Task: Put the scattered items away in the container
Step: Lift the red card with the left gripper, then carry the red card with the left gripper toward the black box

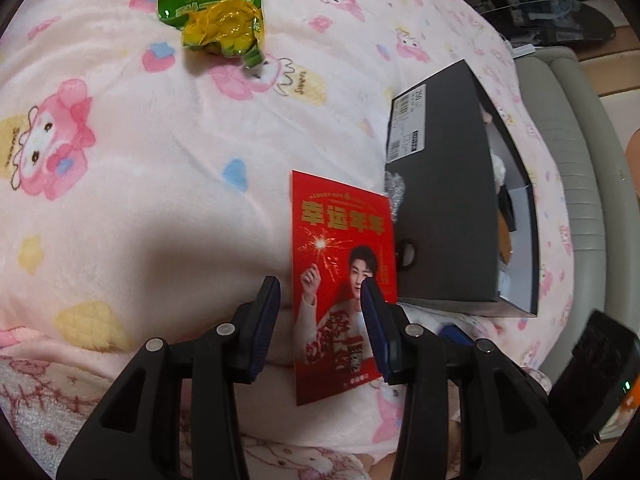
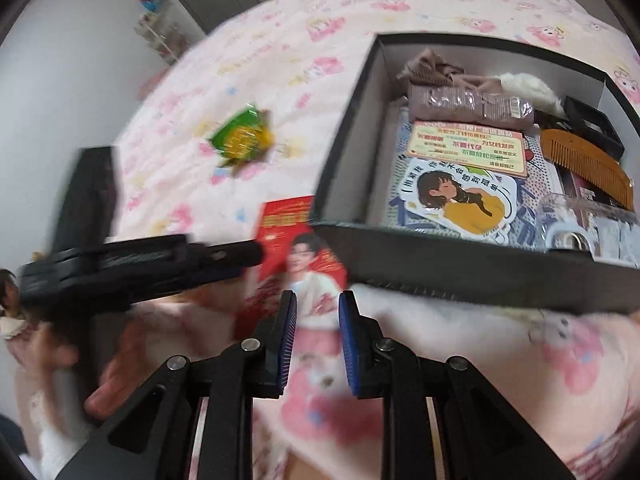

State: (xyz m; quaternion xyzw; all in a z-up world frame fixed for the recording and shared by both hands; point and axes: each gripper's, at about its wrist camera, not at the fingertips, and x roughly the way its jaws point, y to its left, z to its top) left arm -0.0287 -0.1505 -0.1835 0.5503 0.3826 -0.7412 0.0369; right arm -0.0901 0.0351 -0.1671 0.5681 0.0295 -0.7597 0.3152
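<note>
While the left claw (image 1: 320,292) is hanging over the pink cartoon-print blanket (image 1: 120,184) with its blue-padded jaws standing moderately apart, a red envelope (image 1: 340,240) printed with gold characters and a photo of a person is lying flat on the blanket beneath it, one long edge resting just beside the black box (image 1: 444,216). One finger is overlapping the envelope's right side in the left wrist view, the other is sitting off its left edge, and whether either pad is touching the paper cannot be told. Further up the blanket, well apart from the envelope and the box, a green and yellow sweet corn snack packet (image 1: 218,20) is lying crumpled. Seen from the right wrist camera, the right claw (image 2: 318,308) is hovering with its jaws narrow and nothing between them, above the blanket just below the envelope's (image 2: 298,240) lower end. To its left, the left claw (image 2: 224,258) is reaching in sideways, blurred, with a hand (image 2: 120,380) beneath it. The box (image 2: 440,264) is sitting open, and inside it are lying a wooden comb (image 2: 584,160), an illustrated card showing a girl in yellow (image 2: 456,196), a printed card with coloured text panels (image 2: 468,148), a brownish wrapped bundle (image 2: 468,108), something white and fluffy (image 2: 524,84) and a black clip (image 2: 596,124). The snack packet (image 2: 242,140) is appearing blurred on the blanket (image 2: 280,60) left of the box.
</note>
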